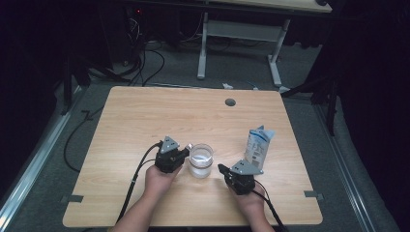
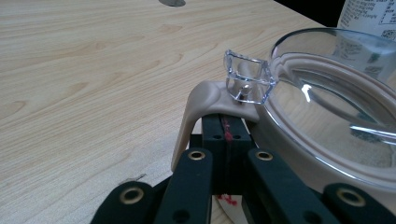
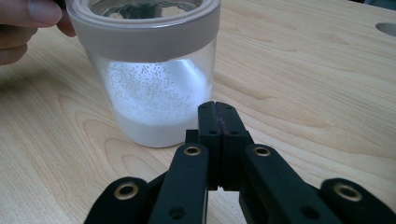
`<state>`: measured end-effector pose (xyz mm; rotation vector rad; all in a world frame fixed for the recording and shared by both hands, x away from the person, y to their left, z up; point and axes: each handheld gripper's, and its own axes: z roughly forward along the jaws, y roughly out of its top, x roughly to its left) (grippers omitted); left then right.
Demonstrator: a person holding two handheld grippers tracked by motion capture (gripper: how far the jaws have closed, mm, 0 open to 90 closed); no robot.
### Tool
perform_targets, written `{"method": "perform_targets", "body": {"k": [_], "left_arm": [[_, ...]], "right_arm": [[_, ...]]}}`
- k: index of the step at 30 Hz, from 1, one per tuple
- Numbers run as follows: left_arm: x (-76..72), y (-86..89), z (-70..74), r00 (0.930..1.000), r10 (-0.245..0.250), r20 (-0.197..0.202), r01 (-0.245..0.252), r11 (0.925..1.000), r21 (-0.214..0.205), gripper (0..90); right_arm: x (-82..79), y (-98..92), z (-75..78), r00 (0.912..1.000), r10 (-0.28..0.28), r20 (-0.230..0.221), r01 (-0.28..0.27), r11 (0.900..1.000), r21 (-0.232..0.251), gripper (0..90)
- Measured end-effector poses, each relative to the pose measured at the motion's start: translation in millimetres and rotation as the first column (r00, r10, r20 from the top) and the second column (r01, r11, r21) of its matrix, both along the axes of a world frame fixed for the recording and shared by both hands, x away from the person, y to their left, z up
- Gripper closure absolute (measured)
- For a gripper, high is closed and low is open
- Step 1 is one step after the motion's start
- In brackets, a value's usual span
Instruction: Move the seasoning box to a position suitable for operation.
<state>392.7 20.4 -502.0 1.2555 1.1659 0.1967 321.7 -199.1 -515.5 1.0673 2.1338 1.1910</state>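
Your left gripper (image 1: pixel 185 151): jaws together, tips right at jar's (image 1: pixel 200 160) beige lid strap (image 2: pixel 198 105), beside clear latch (image 2: pixel 246 76). Jar sits near middle of counter (image 1: pixel 145 116), little white stuff at bottom, lid on. Your right gripper (image 1: pixel 222 169): jaws together, nothing held, near jar's other side. Carton (image 1: pixel 258 146) stands just behind right gripper

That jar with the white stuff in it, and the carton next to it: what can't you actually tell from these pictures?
- Jar, right gripper view: the top edge cuts off the lid, so any latch is unseen.
- Lid tab, left gripper view: the left gripper is shut right below it, but whether the fingers pinch the beige seal is unclear.
- Carton, high view: print too small to read; the right gripper hides its base.
- Jar contents: white, powder or liquid unclear.
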Motion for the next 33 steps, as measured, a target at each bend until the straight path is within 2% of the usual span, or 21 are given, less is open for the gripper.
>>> {"method": "perform_targets", "body": {"k": [5,10,16,22,30,33], "left_arm": [[-13.2,6.8,1.3,0.9998,0.000,0.017,0.000,1.0000,-0.009,90.0],[-25.2,21.6,-2.8,0.9988,0.038,0.032,-0.038,0.9993,0.002,90.0],[-16.4,22.6,-7.2,0.9963,0.079,0.033,-0.080,0.9965,0.024,90.0],[-8.8,14.2,-6.6,0.9975,0.063,0.033,-0.064,0.9972,0.040,88.4],[-4.3,10.9,-6.6,0.9974,0.067,0.029,-0.068,0.9963,0.053,89.6],[-1.7,12.7,-5.8,0.9965,0.079,0.025,-0.080,0.9958,0.045,89.9]], "right_arm": [[-0.4,0.1,0.1,1.0000,0.001,0.001,-0.001,1.0000,0.001,89.8],[-1.1,-0.1,0.4,1.0000,0.003,-0.001,-0.003,1.0000,0.005,89.8],[-1.0,1.4,0.8,1.0000,0.006,0.006,-0.006,1.0000,0.002,89.7],[-0.6,-1.6,0.9,1.0000,0.001,0.007,-0.001,1.0000,0.007,89.5],[-0.8,-4.0,2.3,1.0000,-0.005,0.007,0.005,0.9999,0.016,89.6],[-0.7,-3.3,1.7,1.0000,-0.005,0.006,0.005,0.9999,0.013,89.6]]}}
